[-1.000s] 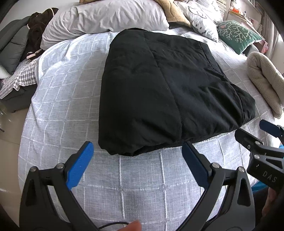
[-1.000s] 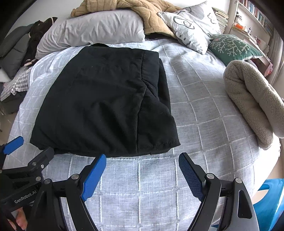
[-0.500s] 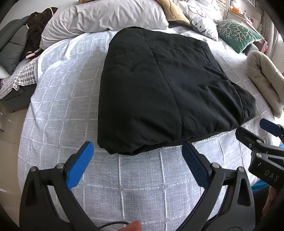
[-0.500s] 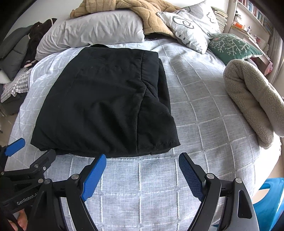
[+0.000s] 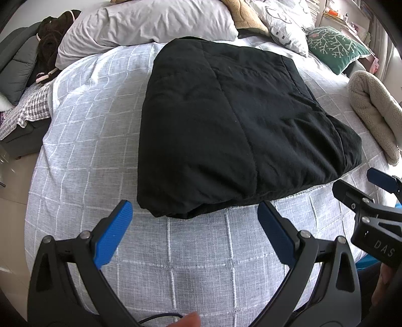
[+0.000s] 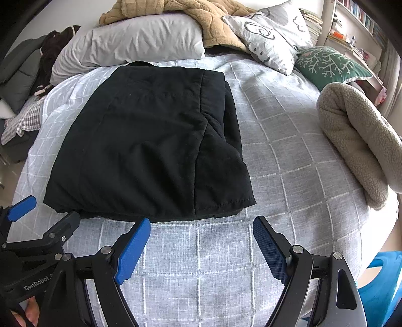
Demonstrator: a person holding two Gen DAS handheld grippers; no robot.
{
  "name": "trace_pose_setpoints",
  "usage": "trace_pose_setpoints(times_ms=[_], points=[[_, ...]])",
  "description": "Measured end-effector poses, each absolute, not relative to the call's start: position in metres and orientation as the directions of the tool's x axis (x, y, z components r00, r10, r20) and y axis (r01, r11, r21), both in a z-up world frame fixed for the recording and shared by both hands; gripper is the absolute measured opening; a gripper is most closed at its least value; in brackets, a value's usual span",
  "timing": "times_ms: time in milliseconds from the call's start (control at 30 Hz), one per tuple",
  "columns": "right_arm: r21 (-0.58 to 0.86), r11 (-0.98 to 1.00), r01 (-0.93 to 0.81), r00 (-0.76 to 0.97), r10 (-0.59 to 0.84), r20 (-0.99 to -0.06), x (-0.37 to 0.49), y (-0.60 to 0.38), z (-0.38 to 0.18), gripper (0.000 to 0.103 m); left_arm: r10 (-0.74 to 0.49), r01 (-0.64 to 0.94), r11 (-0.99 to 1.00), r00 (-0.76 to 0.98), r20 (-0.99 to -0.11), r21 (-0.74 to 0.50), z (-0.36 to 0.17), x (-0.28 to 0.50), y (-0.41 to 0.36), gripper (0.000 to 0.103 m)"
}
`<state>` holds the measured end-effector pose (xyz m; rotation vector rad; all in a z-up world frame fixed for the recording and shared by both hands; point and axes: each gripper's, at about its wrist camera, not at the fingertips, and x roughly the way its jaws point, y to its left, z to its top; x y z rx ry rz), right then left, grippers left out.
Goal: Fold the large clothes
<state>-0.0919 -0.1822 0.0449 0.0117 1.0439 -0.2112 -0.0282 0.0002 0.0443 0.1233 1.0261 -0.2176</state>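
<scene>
A bed [image 5: 83,161] with a grey checked cover fills both views. At its head lie a grey pillow [image 6: 135,42], a tan fleece blanket [image 6: 208,22] heaped over it, a cartoon-print pillow [image 6: 271,32] and a green cushion [image 6: 329,65] with a white branch pattern. A rolled beige fleece blanket [image 6: 356,140] rests along the bed's right edge, apart from the black garment. Dark clothes [image 5: 50,50] and a checked cloth [image 5: 30,113] sit off the left side. A blue stool [image 6: 384,284] shows at the lower right corner of the right view.

The folded black jacket [image 5: 233,125] lies flat in the middle of the bed, nothing on top of it. The left gripper [image 5: 193,226] hangs just short of the jacket's near edge, its blue fingers [image 5: 113,234] spread wide and empty, the near left corner of the jacket between and just beyond them. The right gripper [image 6: 201,241] sits likewise before the near right corner [image 6: 226,206], fingers [image 6: 270,249] wide apart, holding nothing and not touching the cloth. Each gripper shows at the edge of the other's view.
</scene>
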Motion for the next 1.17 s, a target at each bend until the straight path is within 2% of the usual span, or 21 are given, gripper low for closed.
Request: trace_pose_setpoints(times_ms=[1167], points=[[-0.085,0.980,0.178,0.476,-0.161,-0.865,-0.0904,-0.1876,0.0422,0.086,-0.144,0.236,0.971,0.498,-0.855,-0.025,0.0479,-0.0295,0.0020,0.099]])
